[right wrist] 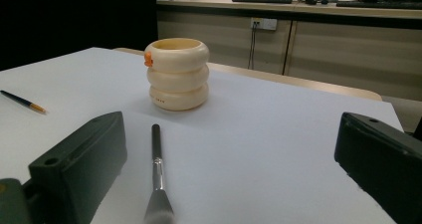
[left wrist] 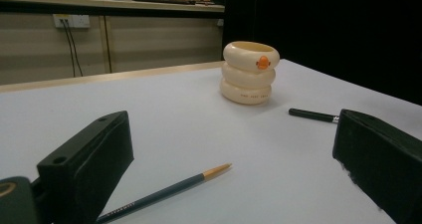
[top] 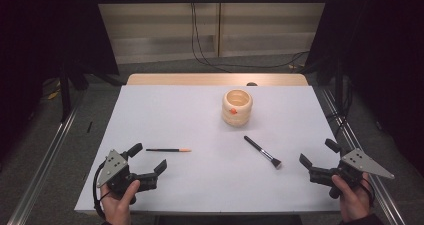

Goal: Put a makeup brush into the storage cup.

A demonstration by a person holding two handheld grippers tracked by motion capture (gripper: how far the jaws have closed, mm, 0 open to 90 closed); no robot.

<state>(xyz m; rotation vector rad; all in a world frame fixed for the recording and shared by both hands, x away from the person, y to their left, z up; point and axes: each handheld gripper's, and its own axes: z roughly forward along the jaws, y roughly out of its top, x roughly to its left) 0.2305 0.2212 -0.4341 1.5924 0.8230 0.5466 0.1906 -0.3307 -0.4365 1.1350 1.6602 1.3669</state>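
A cream ribbed holder (top: 237, 106) with an orange mark stands upright at the table's far middle; it also appears as the holder (left wrist: 248, 72) and the holder (right wrist: 177, 73). A dark pencil (top: 168, 150) with a tan tip lies left of centre, just ahead of my left gripper (top: 148, 158), which stands open and empty near the front left edge. The pencil (left wrist: 164, 193) lies between its jaws' line of sight. A black makeup brush (top: 262, 151) lies right of centre. My right gripper (top: 318, 153) is open and empty at the front right, with the brush (right wrist: 158, 174) ahead of it.
The white table top (top: 200, 120) ends in a wooden strip at the back. Metal rails run along both sides of the table. Cables hang down the far wall, and dark curtains flank the scene.
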